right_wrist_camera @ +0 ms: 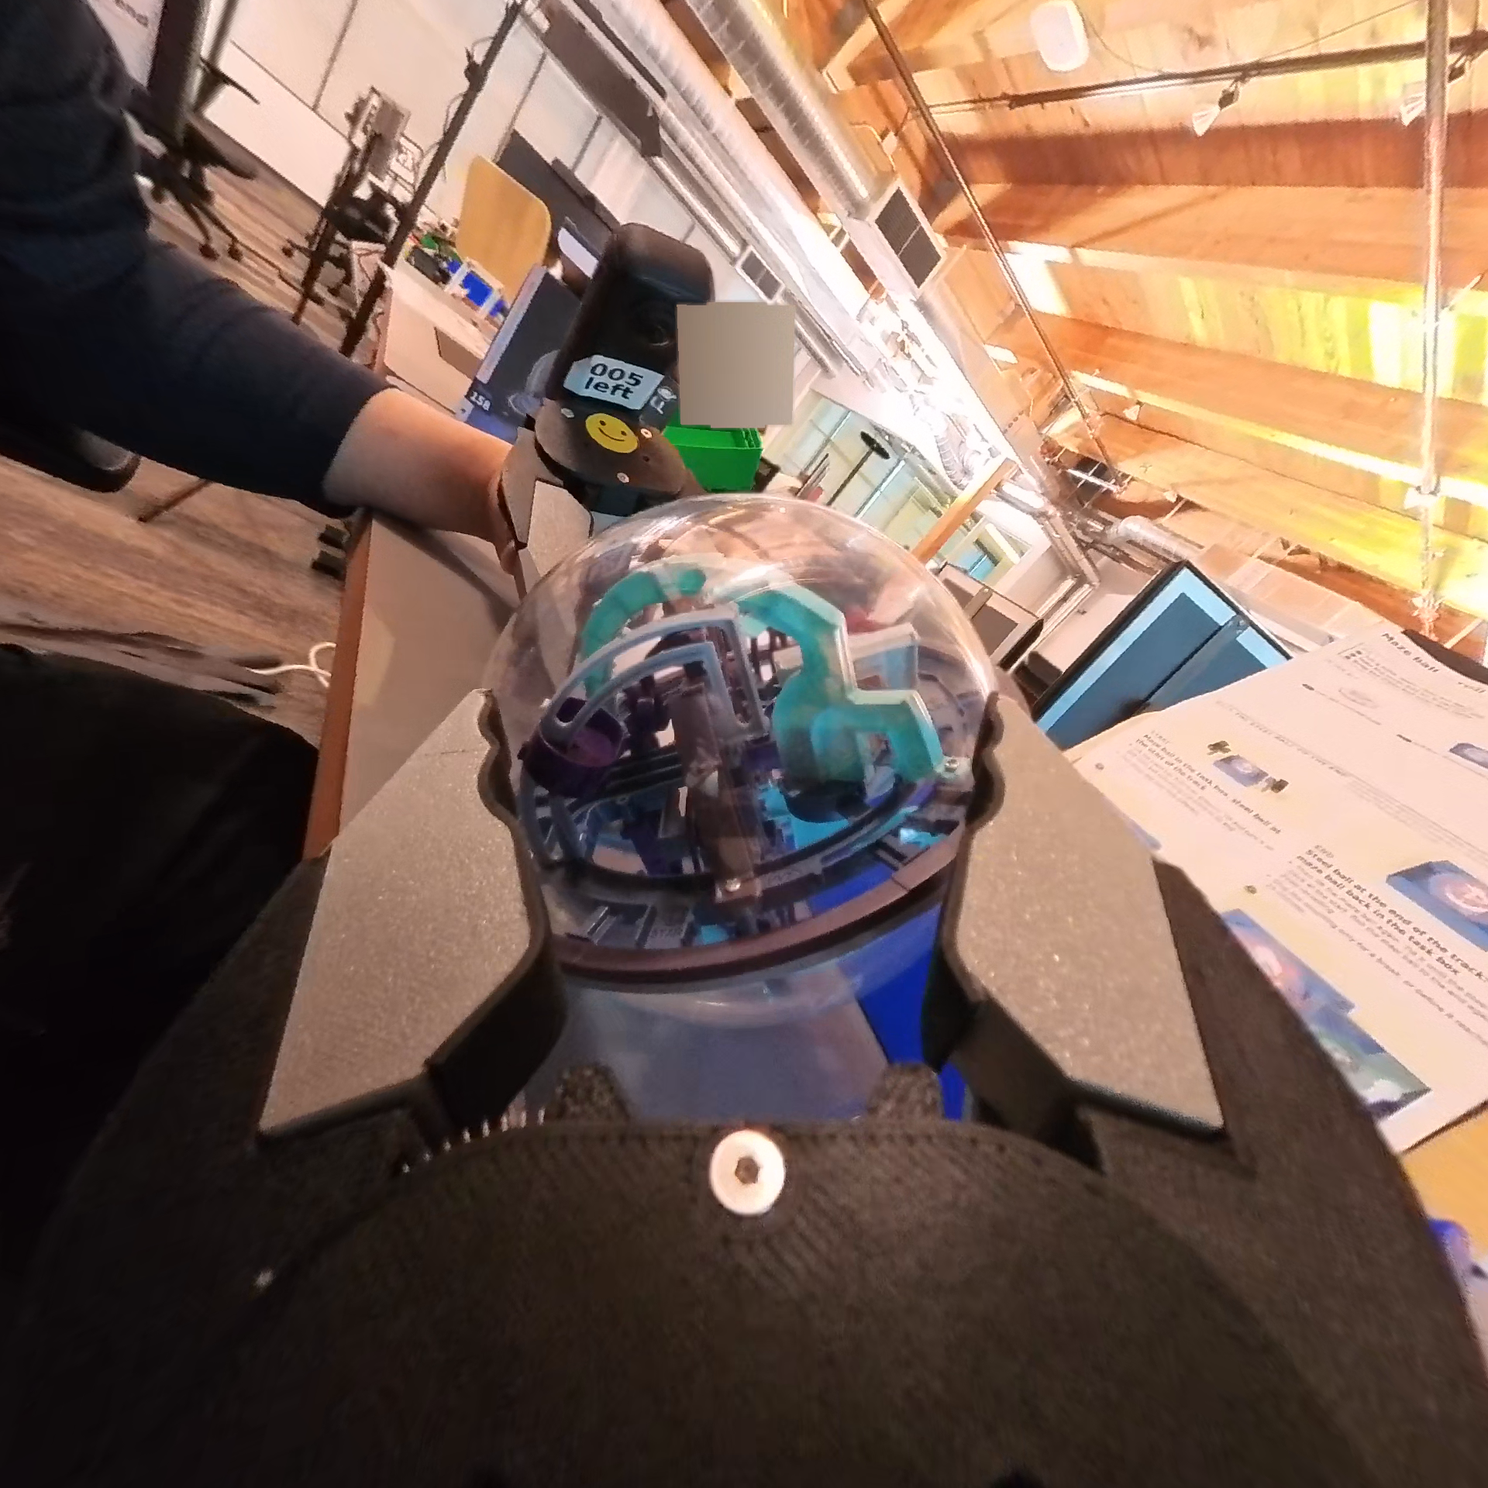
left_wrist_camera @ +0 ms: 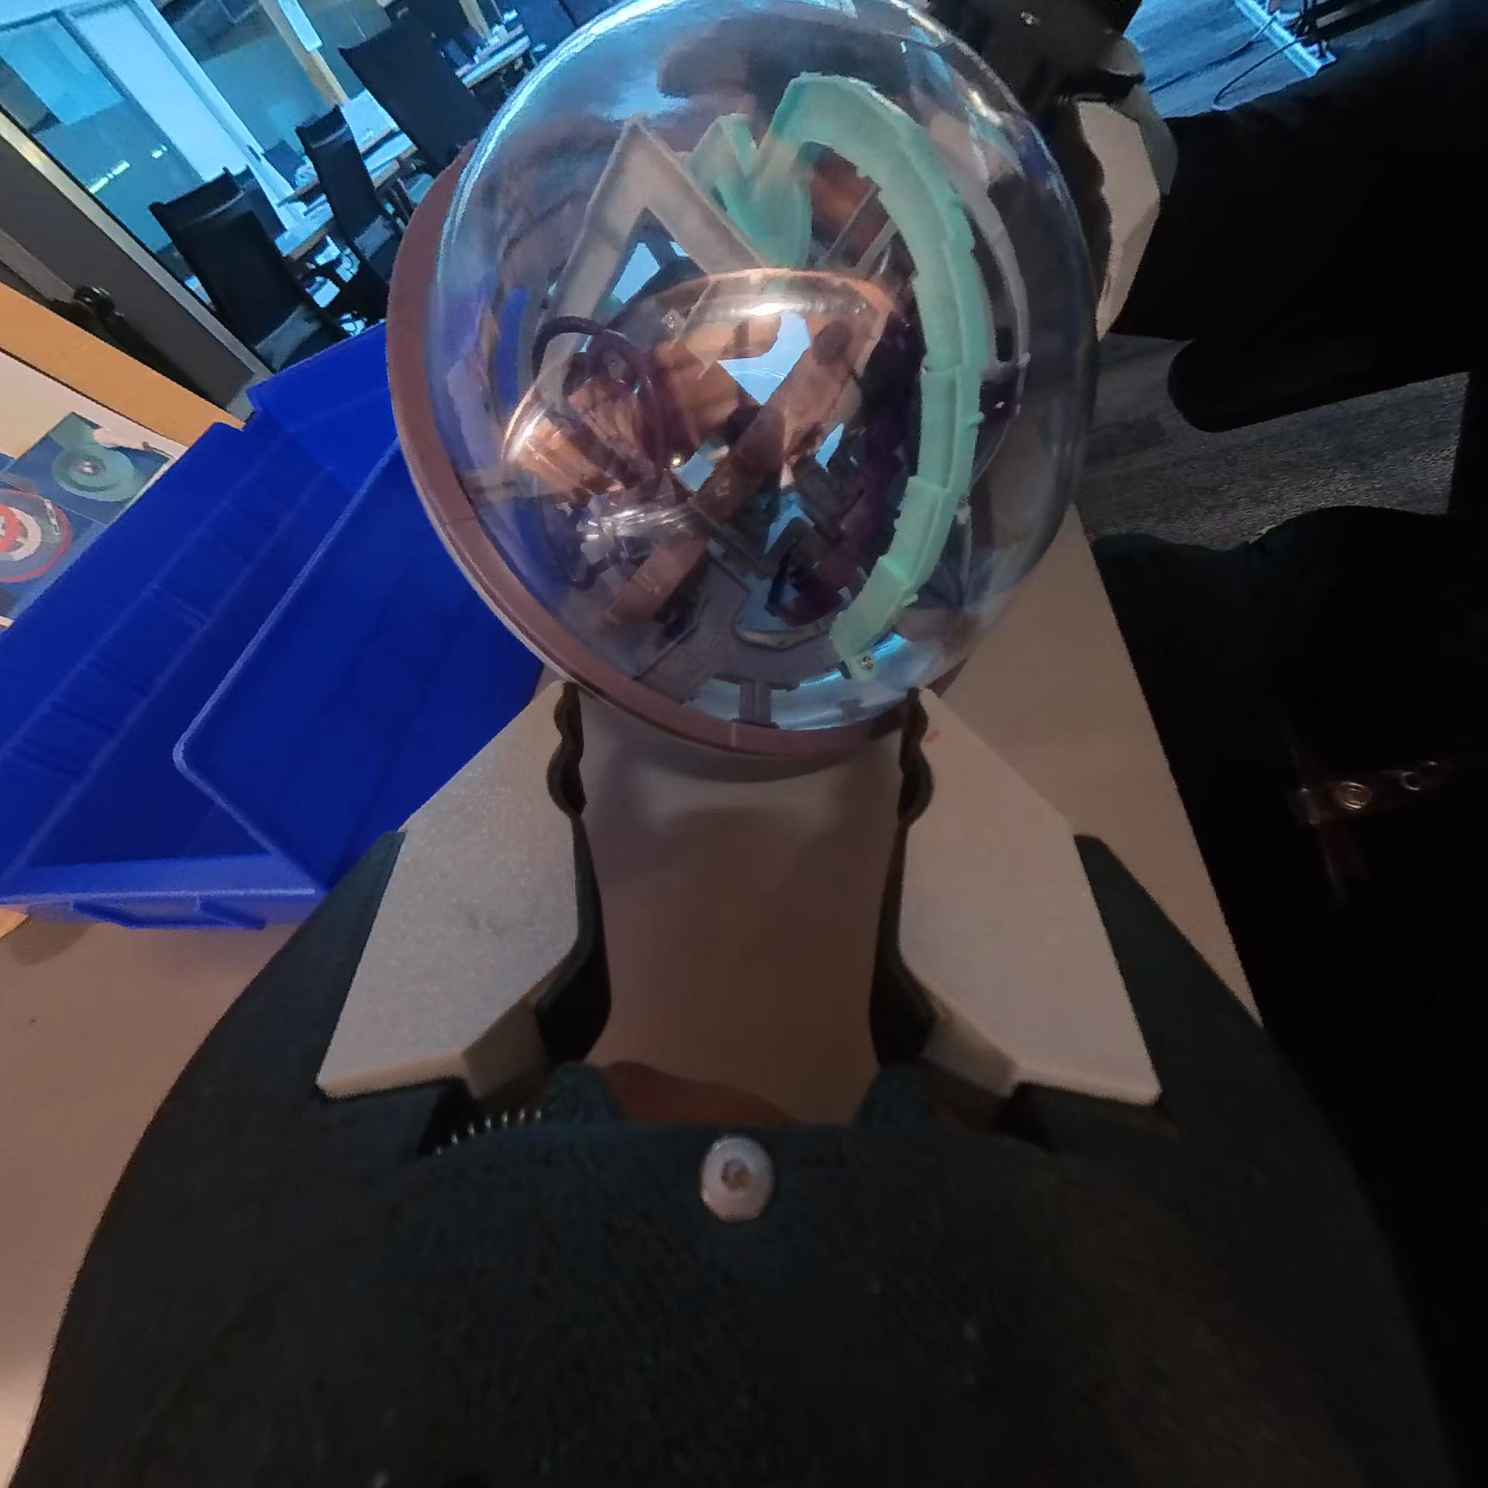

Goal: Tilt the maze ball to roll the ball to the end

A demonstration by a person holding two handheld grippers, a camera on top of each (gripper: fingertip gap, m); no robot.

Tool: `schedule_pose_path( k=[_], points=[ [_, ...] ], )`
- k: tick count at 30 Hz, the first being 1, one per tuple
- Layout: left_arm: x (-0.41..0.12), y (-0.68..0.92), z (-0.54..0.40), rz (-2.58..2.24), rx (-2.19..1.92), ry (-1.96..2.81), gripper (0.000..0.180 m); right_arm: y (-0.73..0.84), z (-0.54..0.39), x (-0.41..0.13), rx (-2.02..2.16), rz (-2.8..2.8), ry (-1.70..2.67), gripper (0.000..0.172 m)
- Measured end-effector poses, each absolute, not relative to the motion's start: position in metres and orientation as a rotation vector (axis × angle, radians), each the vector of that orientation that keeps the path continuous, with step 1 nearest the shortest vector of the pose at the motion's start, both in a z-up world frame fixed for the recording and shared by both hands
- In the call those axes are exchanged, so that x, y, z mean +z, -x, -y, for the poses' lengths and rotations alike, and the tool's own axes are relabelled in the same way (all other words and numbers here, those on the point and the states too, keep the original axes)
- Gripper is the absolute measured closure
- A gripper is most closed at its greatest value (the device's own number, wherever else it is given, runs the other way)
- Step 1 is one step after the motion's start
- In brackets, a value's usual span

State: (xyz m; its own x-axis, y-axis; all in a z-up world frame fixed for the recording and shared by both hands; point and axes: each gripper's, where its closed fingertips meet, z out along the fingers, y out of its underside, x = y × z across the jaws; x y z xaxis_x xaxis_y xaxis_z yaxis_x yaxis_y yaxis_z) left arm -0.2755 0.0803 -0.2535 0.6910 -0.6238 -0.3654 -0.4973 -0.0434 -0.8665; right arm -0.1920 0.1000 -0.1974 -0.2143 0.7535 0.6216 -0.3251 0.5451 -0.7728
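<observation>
Maze ball (right_wrist_camera: 745,725): clear sphere, dark brownish band around its equator, tangle of teal, grey and purple tracks inside. It is off the table, carried between the two tools.

Right hand-held gripper (right_wrist_camera: 741,773): jaws spread wide around the sphere. Both fingertips (right_wrist_camera: 493,765) sit against the clear shell just above the band, one on each side, and the shell fills the whole gap between them. Reads as a firm hold on the maze ball.

Left hand-held gripper (left_wrist_camera: 745,725): narrower spread. Its two dark wavy fingertips (left_wrist_camera: 566,753) end right at the lower rim of the band, at the underside of the sphere. Tips meet the ball's edge; whether the pads actually press on it I cannot tell from here. In the right wrist view this same gripper shows beyond the ball, held by a hand (right_wrist_camera: 451,483) in a dark sleeve.

Small steel ball inside the maze: not made out in either view.

Surroundings: blue plastic bin (left_wrist_camera: 201,644) to the left of the ball on the pale table (left_wrist_camera: 121,1087). Printed instruction sheets (right_wrist_camera: 1288,805) lie to the right. Dark chairs (left_wrist_camera: 266,233) stand in the background.
</observation>
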Motion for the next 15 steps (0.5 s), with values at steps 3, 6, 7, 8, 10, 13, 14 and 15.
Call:
schedule_pose_path(
  k=[3,6,7,8,10,13,14,15],
  points=[
    [-0.254,0.276,-0.081,-0.909,-0.127,1.692,0.101,0.194,-0.104,-0.197,1.051,1.478,0.420,0.060],
    [-0.254,0.276,-0.081,-0.911,-0.123,1.697,0.100,0.194,-0.104,-0.197,1.052,1.476,0.425,0.060],
    [-0.254,0.276,-0.081,-0.911,-0.123,1.696,0.100,0.193,-0.103,-0.197,1.043,1.475,0.415,0.060],
    [-0.254,0.276,-0.081,-0.909,-0.124,1.696,0.100,0.193,-0.102,-0.198,1.021,1.475,0.397,0.060],
    [-0.254,0.277,-0.082,-0.902,-0.124,1.697,0.098,0.194,-0.099,-0.201,0.943,1.473,0.347,0.060],
    [-0.253,0.278,-0.082,-0.895,-0.123,1.700,0.096,0.194,-0.095,-0.204,0.844,1.466,0.295,0.061],
    [-0.254,0.278,-0.082,-0.895,-0.125,1.701,0.096,0.194,-0.095,-0.204,0.835,1.464,0.290,0.061],
    [-0.254,0.278,-0.082,-0.893,-0.127,1.703,0.095,0.194,-0.094,-0.204,0.829,1.463,0.286,0.063]
  ],
)
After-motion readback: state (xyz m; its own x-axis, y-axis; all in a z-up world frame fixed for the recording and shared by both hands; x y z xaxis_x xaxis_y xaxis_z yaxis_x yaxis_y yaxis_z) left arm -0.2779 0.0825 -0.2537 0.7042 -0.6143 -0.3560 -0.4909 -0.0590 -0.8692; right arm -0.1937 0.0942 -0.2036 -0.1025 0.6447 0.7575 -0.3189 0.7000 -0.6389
